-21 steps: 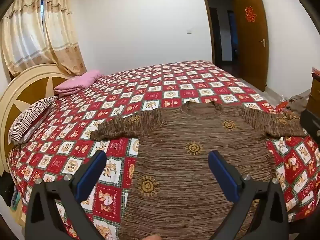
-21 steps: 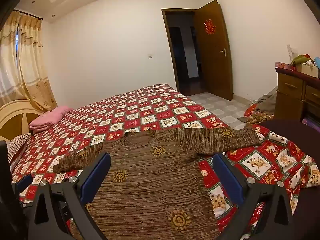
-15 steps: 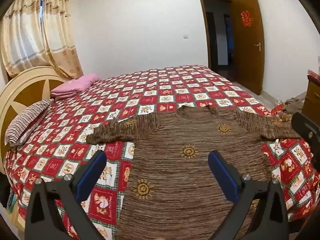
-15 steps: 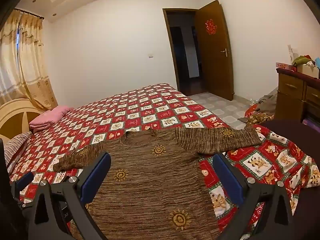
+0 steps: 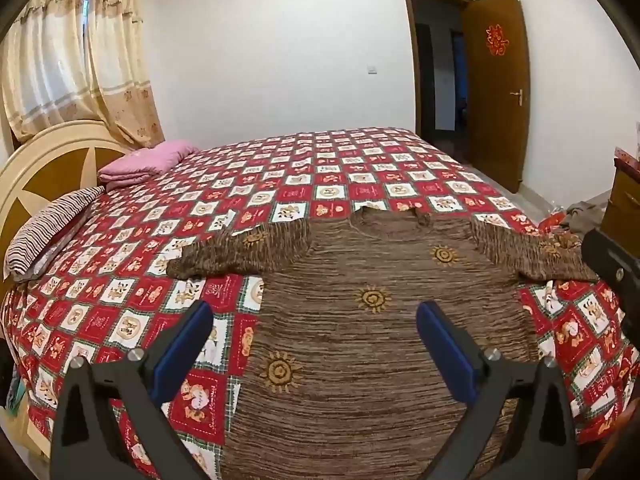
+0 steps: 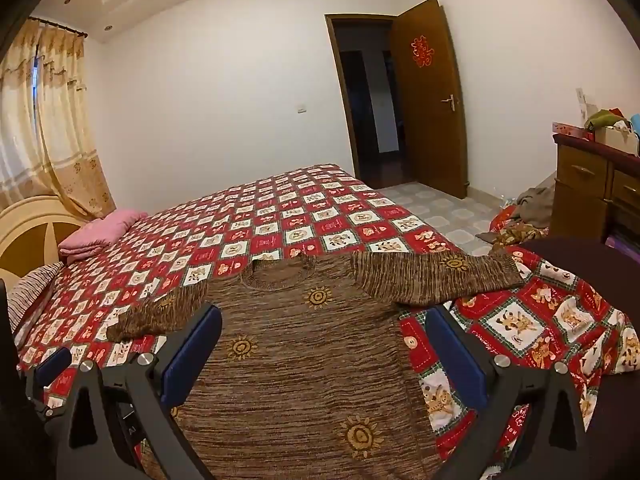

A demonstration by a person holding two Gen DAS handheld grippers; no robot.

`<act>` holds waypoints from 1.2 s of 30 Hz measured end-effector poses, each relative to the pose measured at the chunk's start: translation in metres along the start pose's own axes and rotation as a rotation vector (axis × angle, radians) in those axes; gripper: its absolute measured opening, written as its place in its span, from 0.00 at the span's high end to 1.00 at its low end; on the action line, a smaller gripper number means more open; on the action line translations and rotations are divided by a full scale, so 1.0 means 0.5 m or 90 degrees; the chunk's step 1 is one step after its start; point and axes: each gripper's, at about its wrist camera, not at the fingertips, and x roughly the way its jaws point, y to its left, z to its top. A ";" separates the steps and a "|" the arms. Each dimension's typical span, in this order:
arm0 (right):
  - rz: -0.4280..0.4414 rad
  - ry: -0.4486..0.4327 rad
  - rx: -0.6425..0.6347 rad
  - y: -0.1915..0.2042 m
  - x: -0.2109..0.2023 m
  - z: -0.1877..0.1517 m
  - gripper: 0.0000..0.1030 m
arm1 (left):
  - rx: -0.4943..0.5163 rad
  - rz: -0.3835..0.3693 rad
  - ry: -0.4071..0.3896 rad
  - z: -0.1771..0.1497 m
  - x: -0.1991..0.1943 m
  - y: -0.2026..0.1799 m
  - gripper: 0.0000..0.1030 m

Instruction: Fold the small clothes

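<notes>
Here, brown sweater (image 5: 380, 320) lies flat on bed (image 5: 340, 168), sleeves out, ready for folding; your left claw (image 5: 312, 332) & right claw (image 6: 324, 344) hover spread, w/ nothing gripped.

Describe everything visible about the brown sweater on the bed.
The brown sweater looks like a streaky knit with golden sun motifs. It lies flat and unfolded on the red patchwork bedspread, round neckline away from the cameras, both long sleeves spread out sideways. The left tongs and right tongs hover open above its lower body, neither gripping it. Its hem is out of view.
</notes>
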 end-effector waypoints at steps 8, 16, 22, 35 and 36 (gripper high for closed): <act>0.000 -0.001 0.002 0.001 -0.001 0.000 0.01 | 0.001 -0.002 0.004 -0.002 0.000 -0.003 0.00; 0.001 -0.001 0.002 -0.002 -0.003 0.000 0.01 | -0.003 -0.003 0.007 -0.004 0.001 -0.001 0.00; 0.001 -0.001 0.001 0.000 -0.004 0.000 0.01 | -0.003 -0.003 0.007 -0.004 0.001 -0.001 0.00; 0.002 0.002 0.001 0.001 -0.004 -0.001 0.01 | -0.003 -0.004 0.011 -0.006 0.003 -0.003 0.00; 0.002 0.002 0.001 0.001 -0.003 -0.001 0.01 | -0.002 -0.004 0.011 -0.006 0.003 -0.003 0.00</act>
